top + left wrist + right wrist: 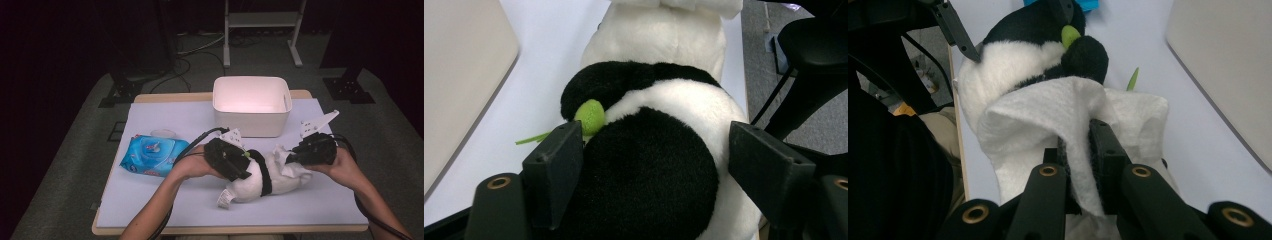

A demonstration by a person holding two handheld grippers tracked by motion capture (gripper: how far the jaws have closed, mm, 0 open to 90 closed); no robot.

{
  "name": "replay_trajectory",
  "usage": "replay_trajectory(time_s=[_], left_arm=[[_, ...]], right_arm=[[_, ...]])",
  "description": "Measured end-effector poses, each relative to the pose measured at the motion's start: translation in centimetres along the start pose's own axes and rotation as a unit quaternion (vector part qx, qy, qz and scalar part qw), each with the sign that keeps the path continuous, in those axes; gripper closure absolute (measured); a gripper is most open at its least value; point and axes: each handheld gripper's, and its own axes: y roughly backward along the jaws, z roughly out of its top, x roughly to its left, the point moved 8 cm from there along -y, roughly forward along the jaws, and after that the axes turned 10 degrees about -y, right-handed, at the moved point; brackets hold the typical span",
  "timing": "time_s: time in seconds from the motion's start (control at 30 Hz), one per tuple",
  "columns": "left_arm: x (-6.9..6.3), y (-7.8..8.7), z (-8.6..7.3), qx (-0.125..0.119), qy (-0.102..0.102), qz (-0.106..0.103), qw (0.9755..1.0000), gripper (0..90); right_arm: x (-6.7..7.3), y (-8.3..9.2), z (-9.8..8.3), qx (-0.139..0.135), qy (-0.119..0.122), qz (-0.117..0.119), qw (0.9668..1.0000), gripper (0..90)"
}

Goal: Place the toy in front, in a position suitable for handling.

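You're wiping the plush panda [260, 175], which lies on the surface [165, 200] before the white bin [251, 105]. Your right tongs [1079, 150] pinch a white wet wipe [1048, 120] against it; your left tongs [654, 165] straddle its body, pads flanking it. Next, draw the wipe along the fur.

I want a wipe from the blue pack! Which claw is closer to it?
Left. The left claw straddles the panda toy just beside the blue wipes pack; the right claw pinches a white wipe at the toy's far end.
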Motion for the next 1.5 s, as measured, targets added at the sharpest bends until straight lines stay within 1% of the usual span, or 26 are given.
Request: replay_trajectory(time_s=[0.27, 0.33, 0.4, 0.5, 0.53, 0.63, 0.7, 0.73, 0.87, 0.97, 1.1, 1.13, 1.2, 1.27, 1.4, 1.5], left_arm=[[0.0, 0.0, 0.1, 0.001, 0.000, 0.001, 1.0000, 23.4], [-0.1, 0.1, 0.1, 0.000, -0.004, -0.003, 1.0000, 27.3], [-0.2, 0.0, 0.2, -0.004, -0.003, -0.004, 1.0000, 27.2], [-0.3, -0.1, 0.5, -0.008, -0.005, -0.006, 0.9999, 26.7], [-0.3, -0.1, 0.5, -0.007, -0.006, -0.005, 0.9999, 26.7], [-0.3, -0.1, 0.4, -0.004, -0.006, -0.002, 1.0000, 25.0], [-0.2, 0.2, 0.2, -0.005, -0.001, 0.004, 1.0000, 23.4], [-0.1, 0.4, 0.2, -0.005, -0.003, 0.006, 1.0000, 23.2], [-0.1, 0.8, 0.1, -0.009, -0.002, 0.013, 0.9999, 22.4], [-0.3, 1.0, -0.2, -0.016, -0.001, 0.013, 0.9998, 22.4], [-0.3, 1.3, -0.1, -0.021, 0.002, 0.020, 0.9996, 20.3], [-0.3, 1.4, -0.1, -0.020, 0.002, 0.021, 0.9996, 19.9], [-0.3, 1.5, -0.1, -0.018, 0.002, 0.025, 0.9995, 19.6], [-0.3, 1.6, -0.3, -0.017, 0.006, 0.027, 0.9995, 18.9], [-0.3, 1.5, -0.8, 0.000, 0.012, 0.031, 0.9995, 17.5], [-0.4, 1.3, -0.9, 0.002, 0.014, 0.030, 0.9994, 15.5]], right_arm=[[0.2, -0.6, 0.5, 0.002, 0.002, 0.008, 1.0000, 84.1], [0.4, -0.9, 0.8, 0.002, 0.005, 0.011, 0.9999, 84.1], [0.6, -1.1, 1.0, 0.002, 0.007, 0.016, 0.9999, 84.0], [1.3, -2.2, 1.4, 0.017, 0.019, 0.022, 0.9994, 83.7], [1.4, -2.6, 1.4, 0.026, 0.027, 0.021, 0.9991, 83.6], [1.7, -3.6, 1.6, 0.037, 0.034, 0.025, 0.9984, 83.6], [1.6, -3.5, 1.7, 0.035, 0.031, 0.025, 0.9986, 83.7], [1.4, -3.5, 1.6, 0.035, 0.031, 0.024, 0.9986, 83.7], [1.2, -3.3, 1.3, 0.033, 0.024, 0.023, 0.9989, 83.7], [1.1, -3.1, 1.0, 0.030, 0.018, 0.024, 0.9991, 83.7], [0.8, -2.8, 0.6, 0.023, 0.006, 0.022, 0.9995, 83.7], [0.6, -2.7, 0.5, 0.022, 0.006, 0.022, 0.9995, 83.7], [0.5, -2.6, 0.4, 0.019, -0.002, 0.022, 0.9996, 83.7], [0.4, -2.5, 0.4, 0.019, 0.000, 0.019, 0.9996, 83.7], [0.3, -2.4, 0.3, 0.019, -0.002, 0.015, 0.9997, 83.7], [0.2, -2.4, 0.3, 0.016, -0.002, 0.015, 0.9998, 83.7]])
